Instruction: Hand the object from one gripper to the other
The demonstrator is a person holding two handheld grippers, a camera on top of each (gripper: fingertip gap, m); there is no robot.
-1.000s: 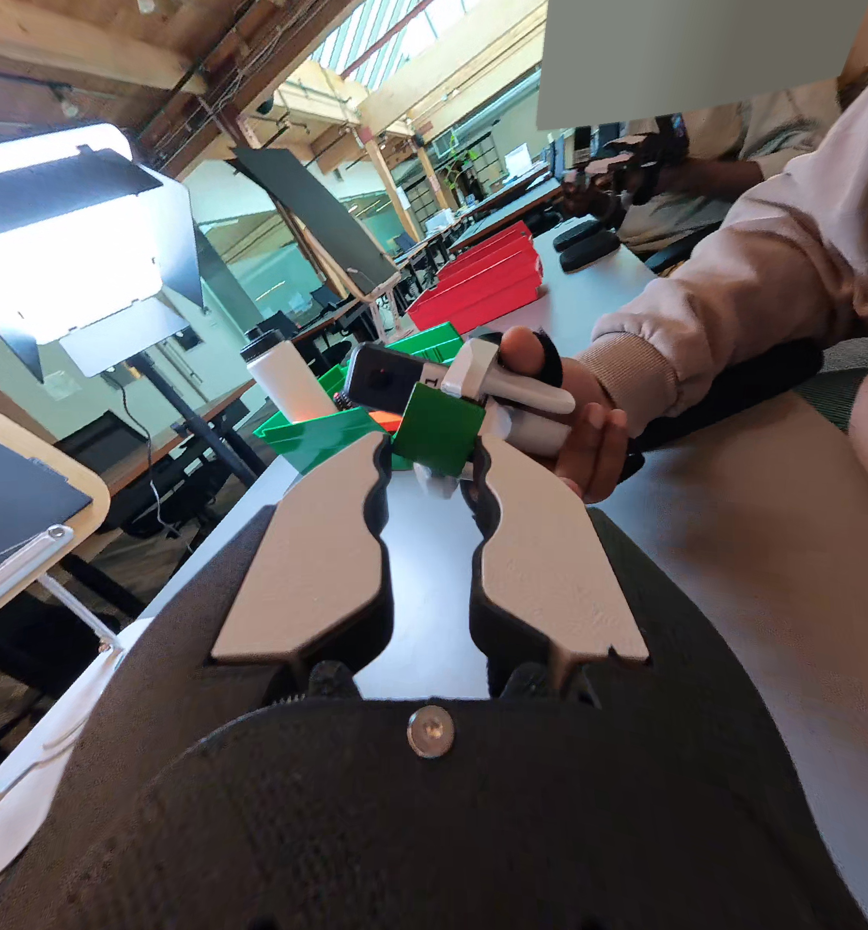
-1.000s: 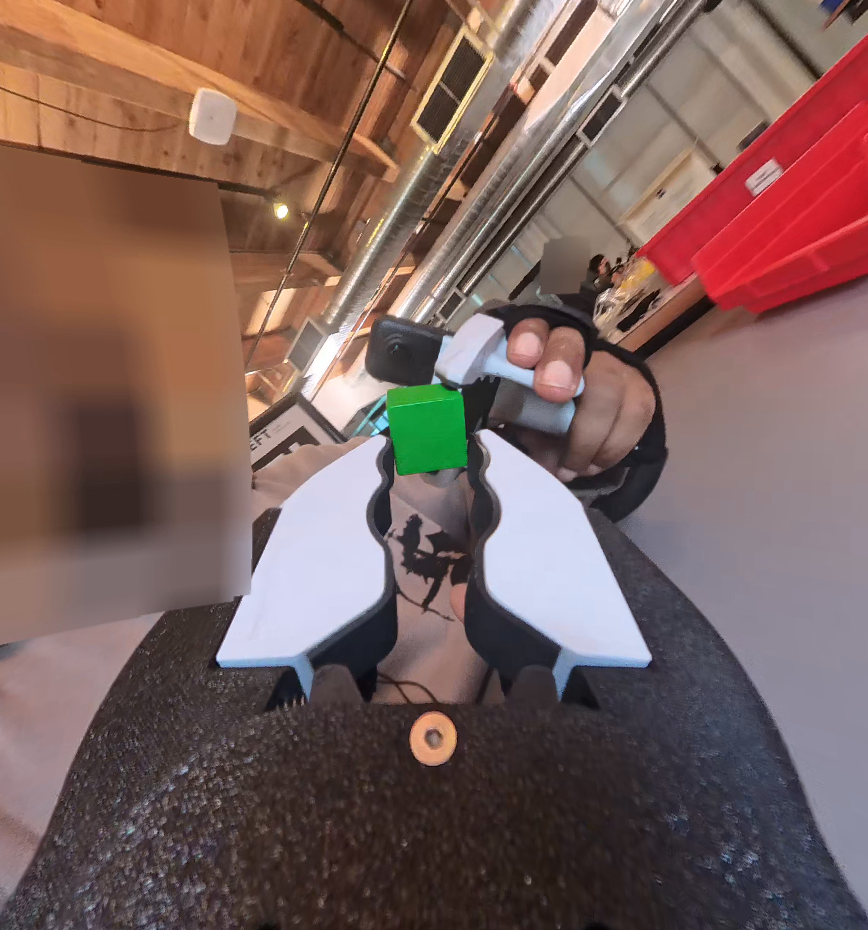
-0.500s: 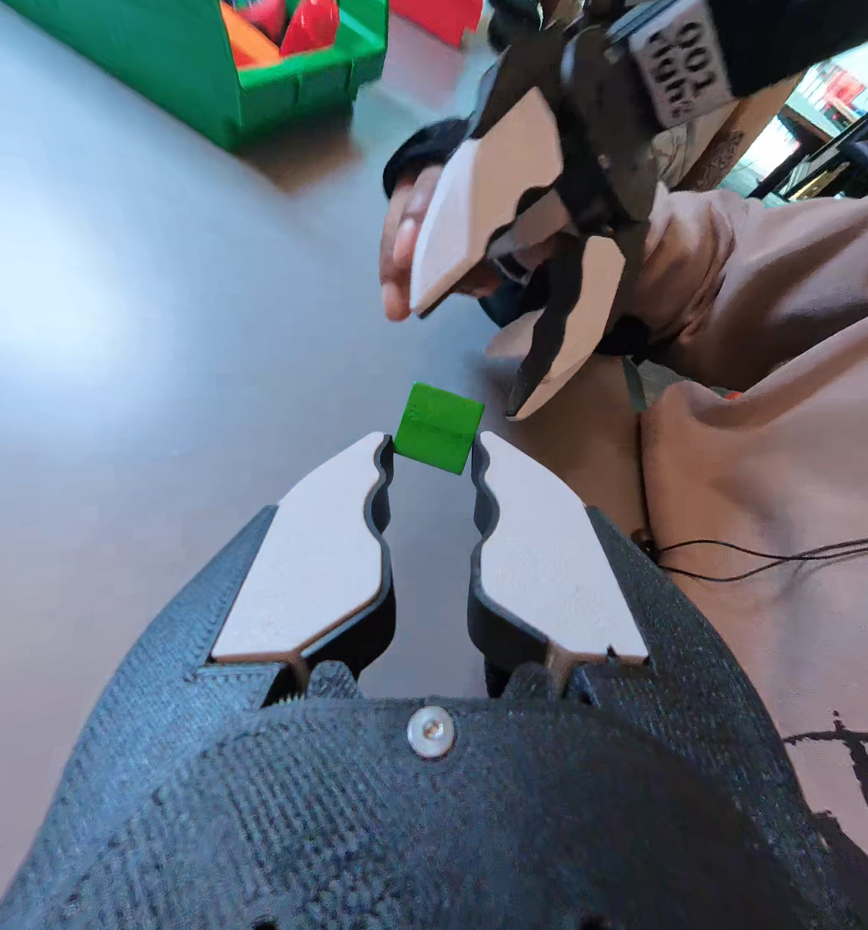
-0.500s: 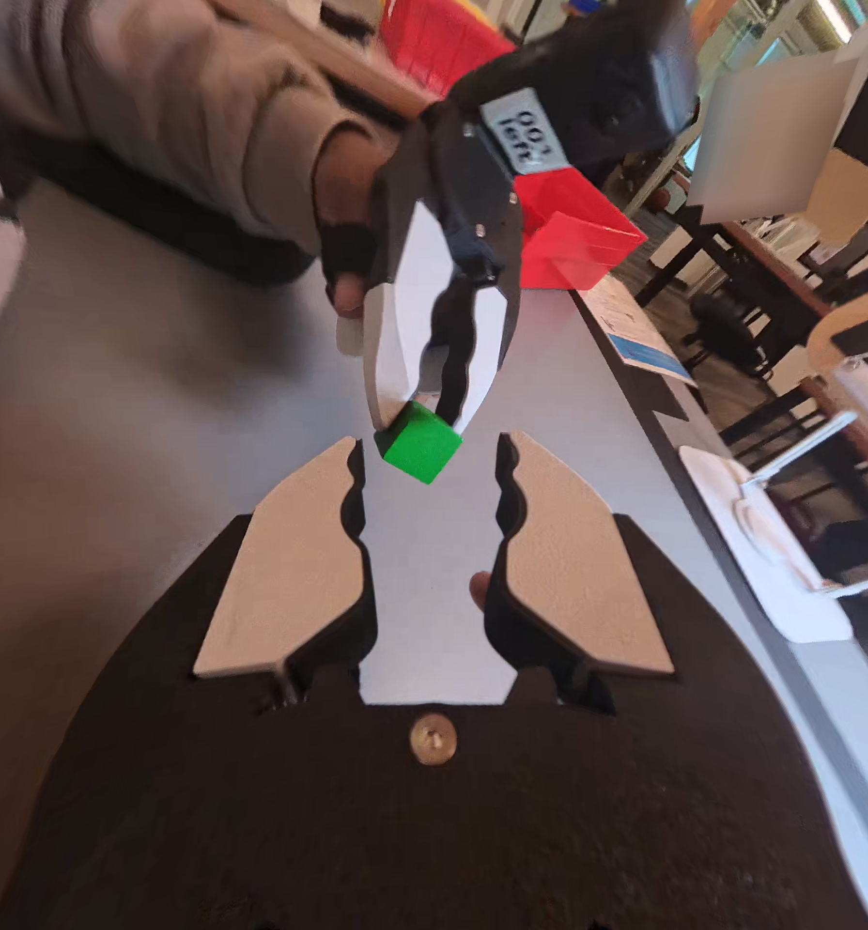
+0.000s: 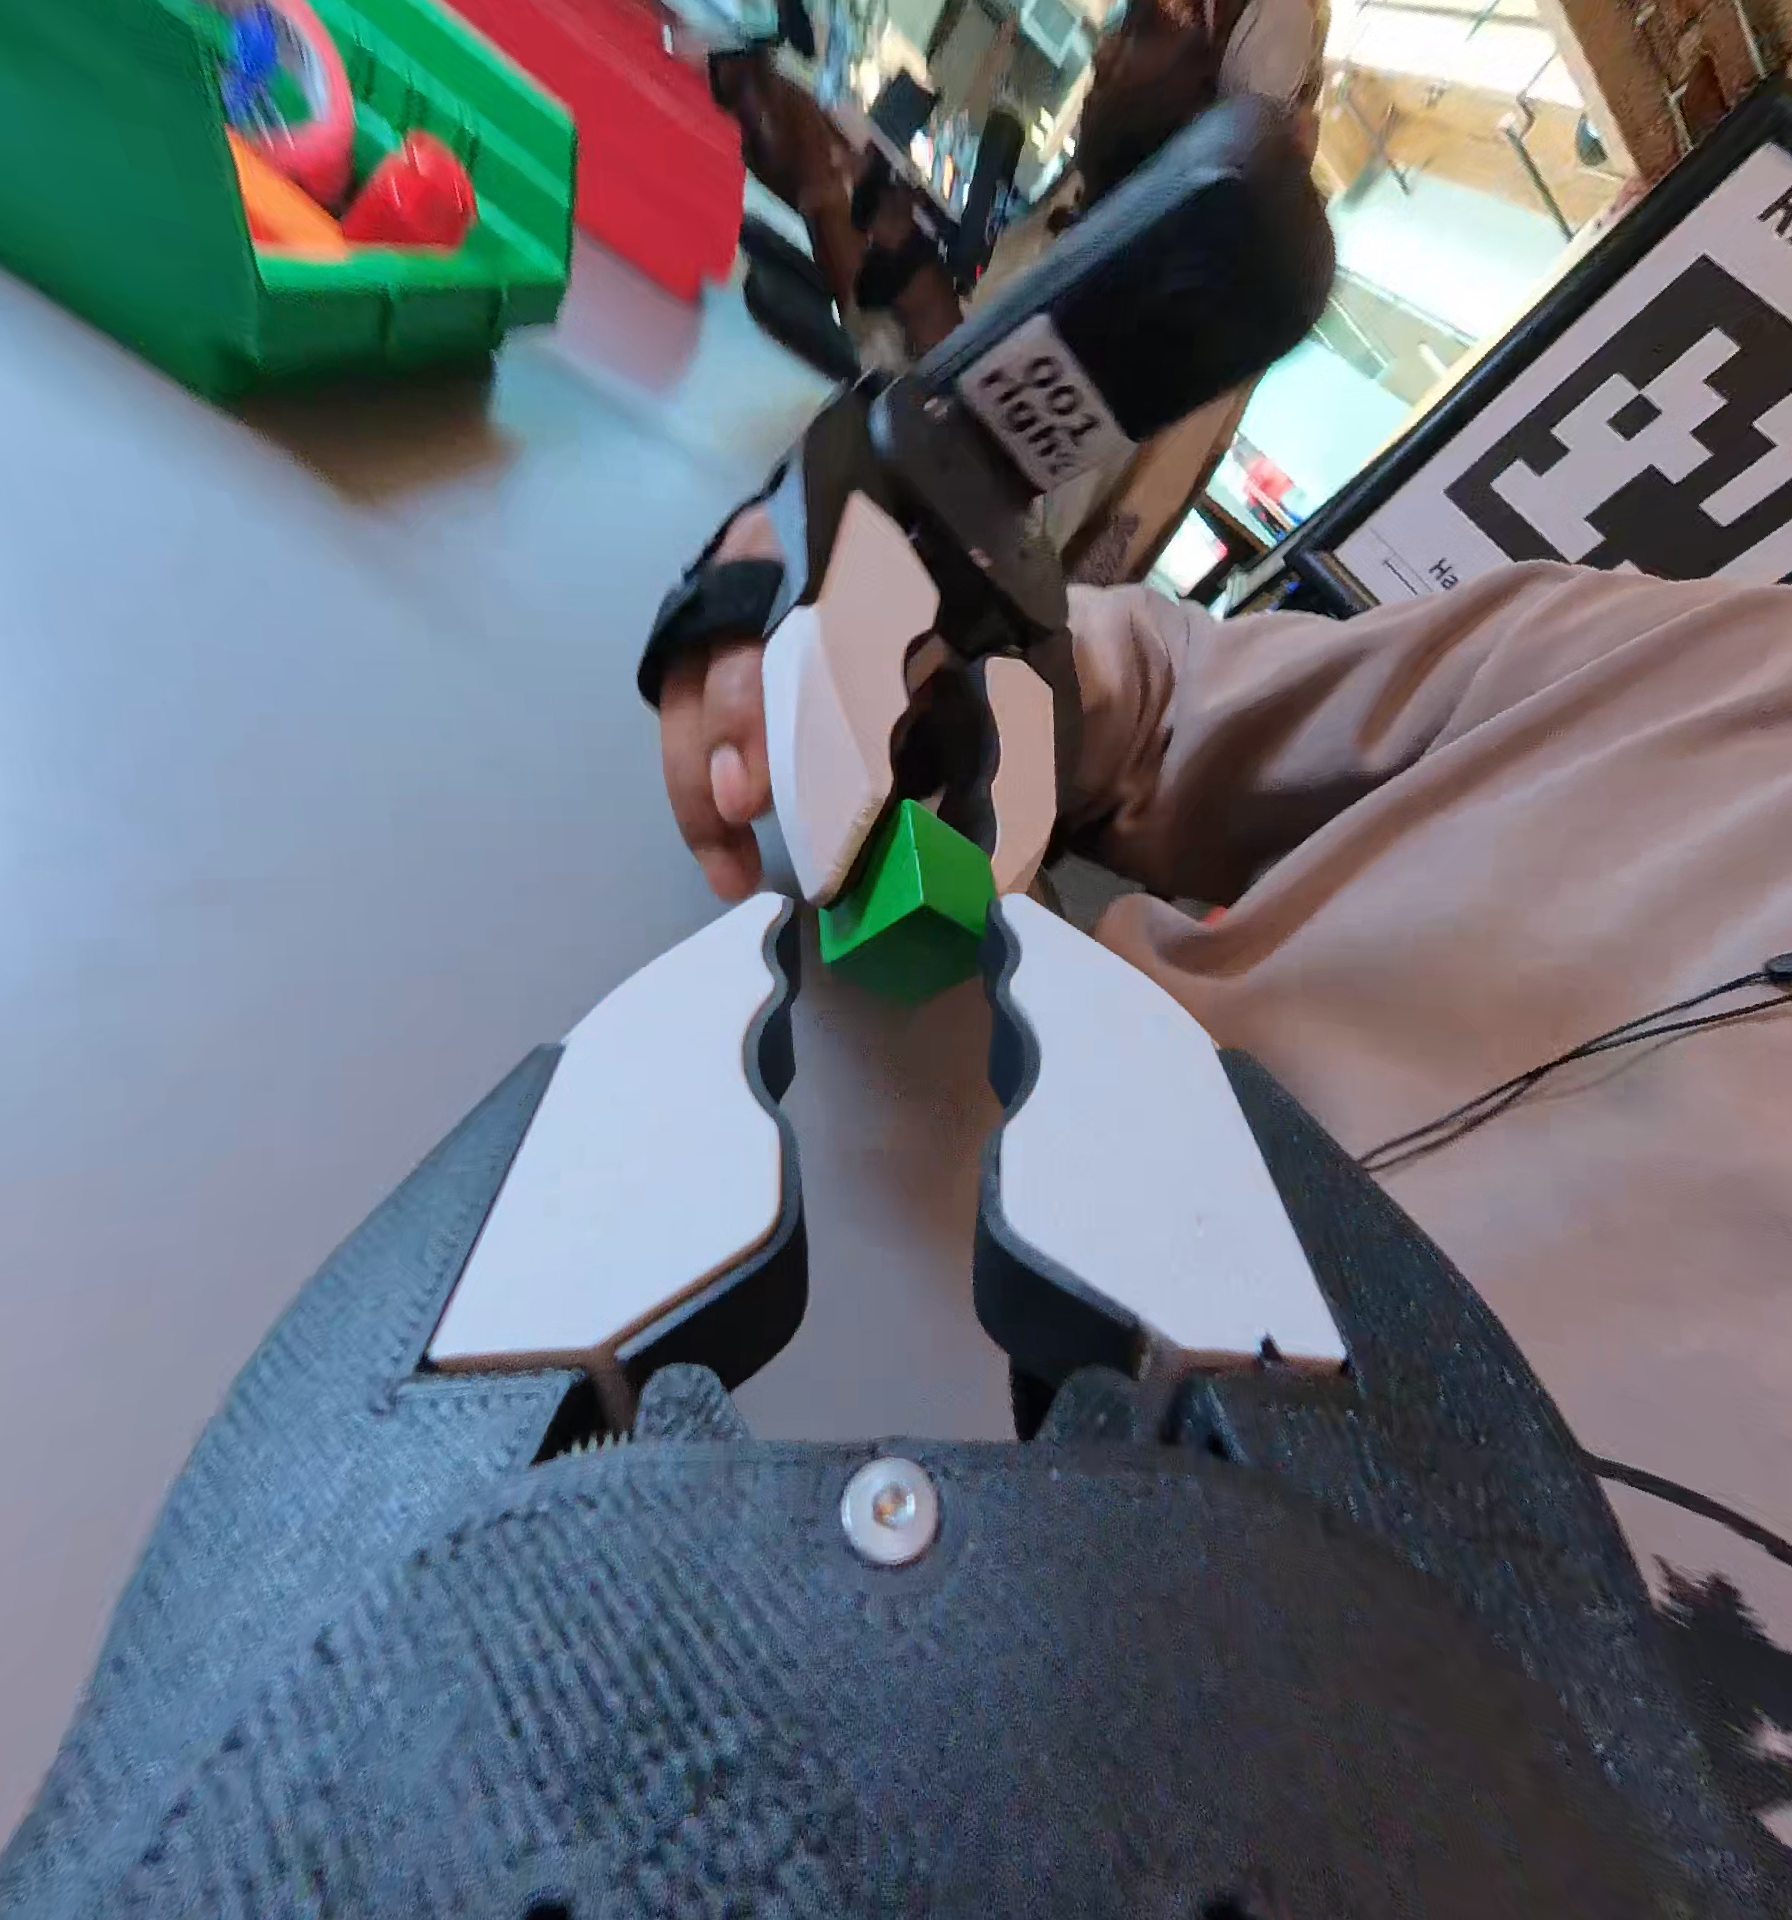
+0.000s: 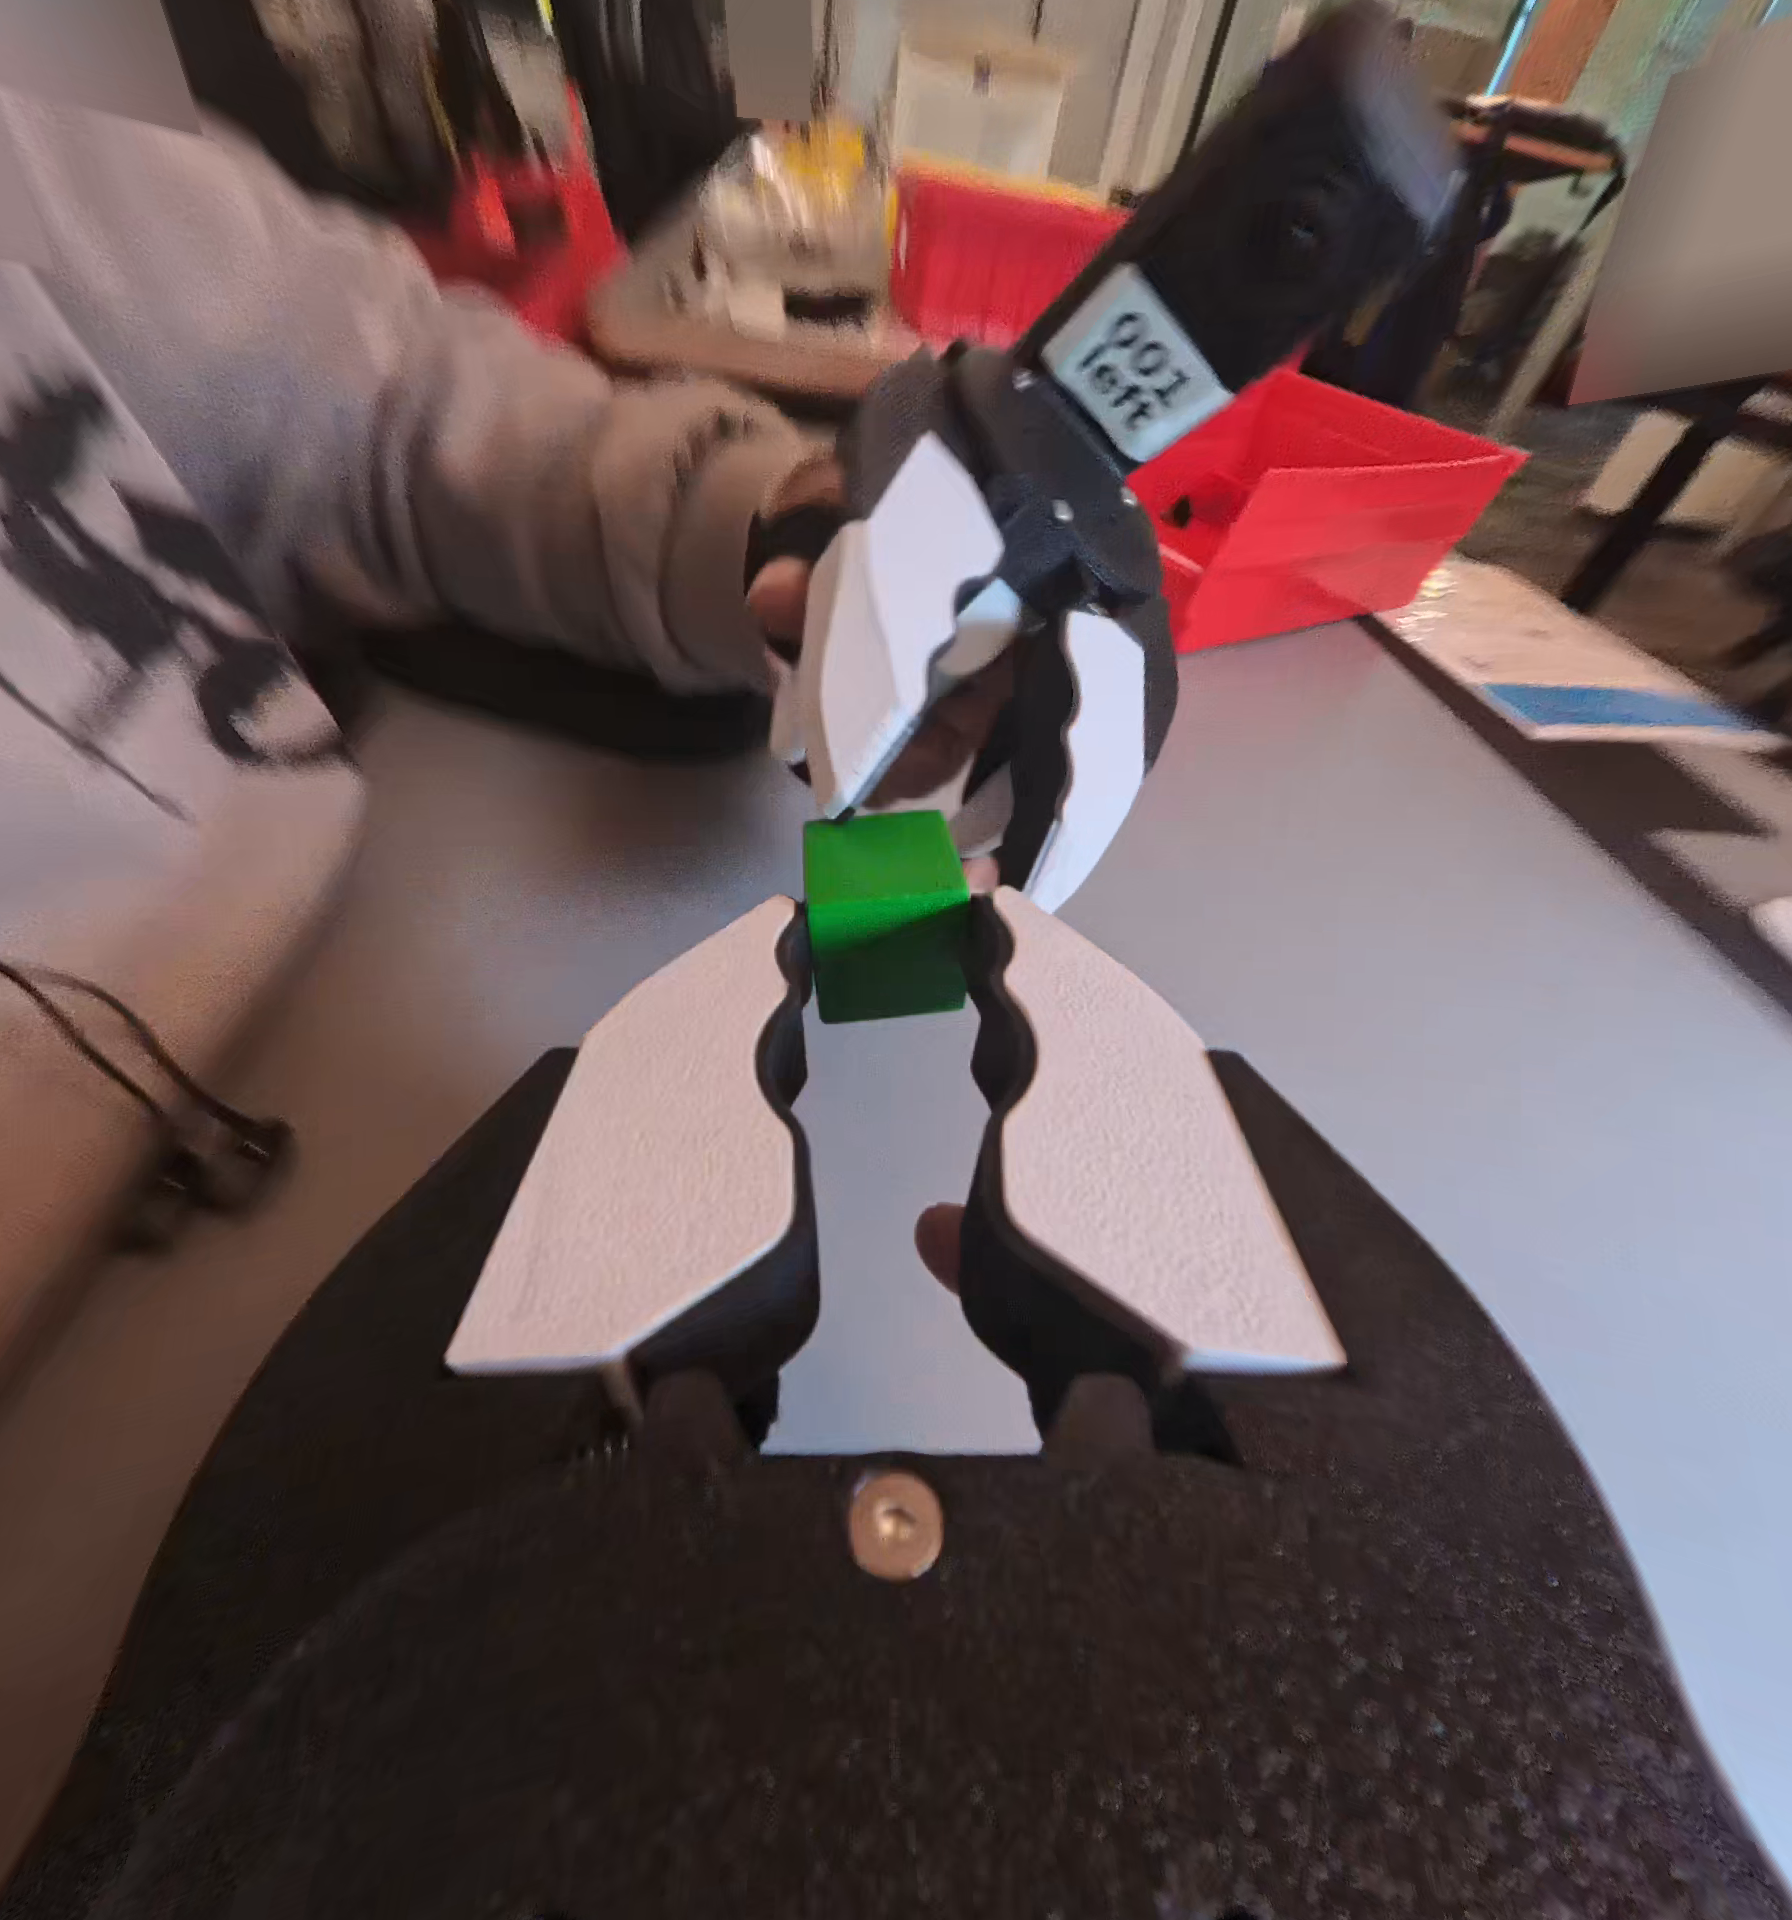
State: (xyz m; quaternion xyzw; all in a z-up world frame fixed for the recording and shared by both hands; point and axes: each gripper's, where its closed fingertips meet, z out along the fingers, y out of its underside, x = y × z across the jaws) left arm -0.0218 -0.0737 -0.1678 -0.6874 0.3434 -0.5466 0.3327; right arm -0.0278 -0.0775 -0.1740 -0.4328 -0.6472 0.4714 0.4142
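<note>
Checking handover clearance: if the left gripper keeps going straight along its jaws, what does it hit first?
The green cube, right at its tips. Just behind it is the right gripper, clamped on the cube. Depth is hard to judge, but nothing else lies between.

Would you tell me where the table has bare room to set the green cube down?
Free: the grey table between the green bin and the left gripper; also the stretch between the red bin and the right gripper. Crowded: around the green cube, where both grippers meet.

tabletop [image 6: 1494, 1039]: open | green bin [image 5: 383, 312]: far corner | grippers' tips crowd green cube [image 6: 887, 914], apparently touching
</note>
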